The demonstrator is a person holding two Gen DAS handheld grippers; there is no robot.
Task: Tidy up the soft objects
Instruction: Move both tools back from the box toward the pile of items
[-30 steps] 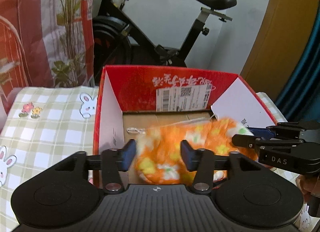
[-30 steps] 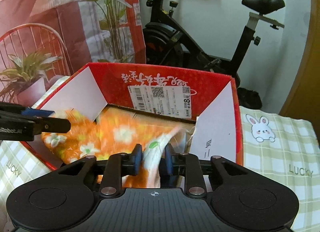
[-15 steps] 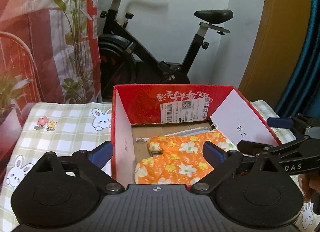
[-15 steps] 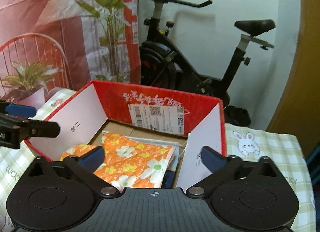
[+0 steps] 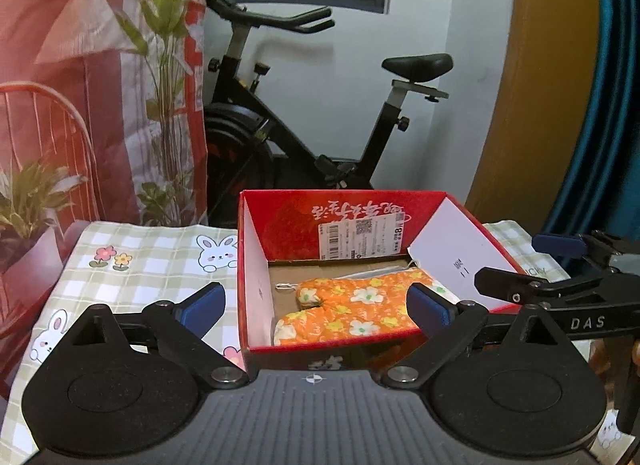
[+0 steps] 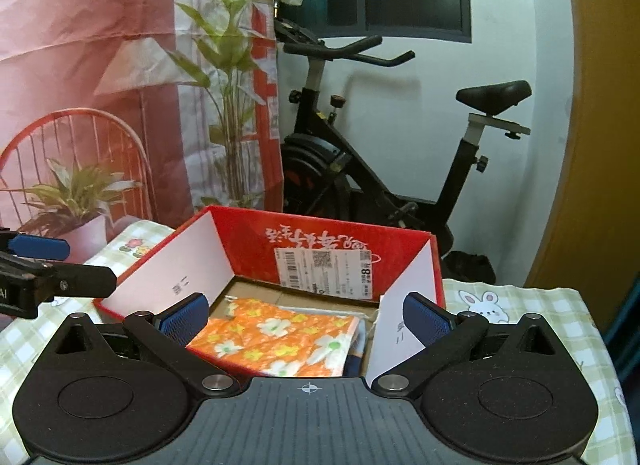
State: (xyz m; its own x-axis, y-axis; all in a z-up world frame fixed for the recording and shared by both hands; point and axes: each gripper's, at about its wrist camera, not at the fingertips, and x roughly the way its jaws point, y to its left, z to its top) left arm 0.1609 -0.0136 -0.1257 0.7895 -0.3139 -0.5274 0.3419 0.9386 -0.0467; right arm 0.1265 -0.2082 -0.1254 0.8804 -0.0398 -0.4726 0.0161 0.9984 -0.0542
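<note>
An orange oven mitt with white and yellow flowers (image 5: pixel 352 311) lies flat inside the red cardboard box (image 5: pixel 292 225) on the checked tablecloth. It also shows in the right wrist view (image 6: pixel 280 339), on top of other flat cloth pieces in the box (image 6: pixel 320 235). My left gripper (image 5: pixel 316 307) is open and empty, held back above the box's near edge. My right gripper (image 6: pixel 306 315) is open and empty, above the box's near side. The right gripper shows at the right of the left wrist view (image 5: pixel 560 289); the left gripper shows at the left of the right wrist view (image 6: pixel 44 269).
The table carries a green checked cloth with bunny prints (image 5: pixel 132 265). A black exercise bike (image 5: pixel 320 145) stands behind the table by the white wall. A red printed backdrop with plants (image 6: pixel 100 85) hangs at the left. A wooden door (image 5: pixel 540 105) is at the right.
Both grippers let go of the orange mitt, opened wide and drew back and up from the box. The mitt now lies flat inside the box.
</note>
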